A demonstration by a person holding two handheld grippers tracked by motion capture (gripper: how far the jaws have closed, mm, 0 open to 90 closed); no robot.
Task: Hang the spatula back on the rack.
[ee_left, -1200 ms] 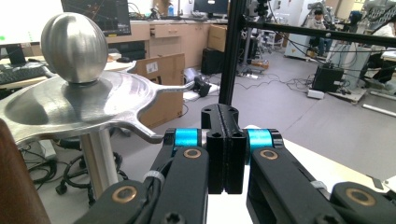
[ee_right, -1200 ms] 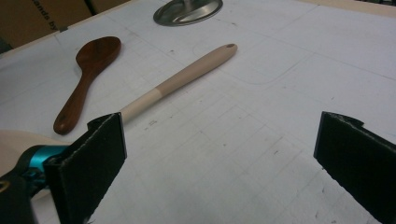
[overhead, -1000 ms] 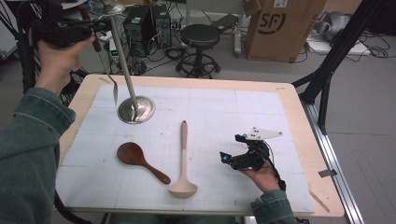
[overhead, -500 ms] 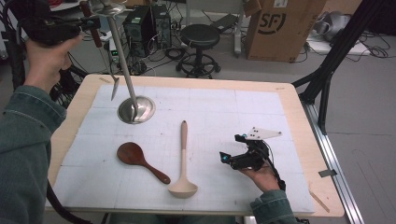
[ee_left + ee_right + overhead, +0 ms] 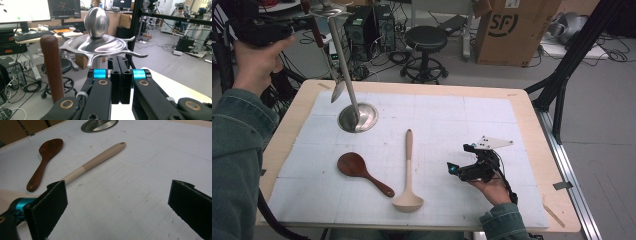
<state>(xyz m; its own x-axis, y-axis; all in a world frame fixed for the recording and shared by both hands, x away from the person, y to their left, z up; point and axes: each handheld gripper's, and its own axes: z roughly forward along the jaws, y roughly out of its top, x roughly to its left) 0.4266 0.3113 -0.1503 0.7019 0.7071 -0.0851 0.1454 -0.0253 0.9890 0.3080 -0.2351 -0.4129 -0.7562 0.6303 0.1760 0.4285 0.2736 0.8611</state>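
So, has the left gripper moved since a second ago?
Yes. The left gripper has drifted left, away from the rack, toward the picture's left edge.

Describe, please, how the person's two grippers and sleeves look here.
Both sleeves are blue-green denim. The right gripper is black with turquoise accents, a grey three-cornered plate on top and a black cable. The left gripper has black jaws, turquoise cylinders and brass-coloured pivots.
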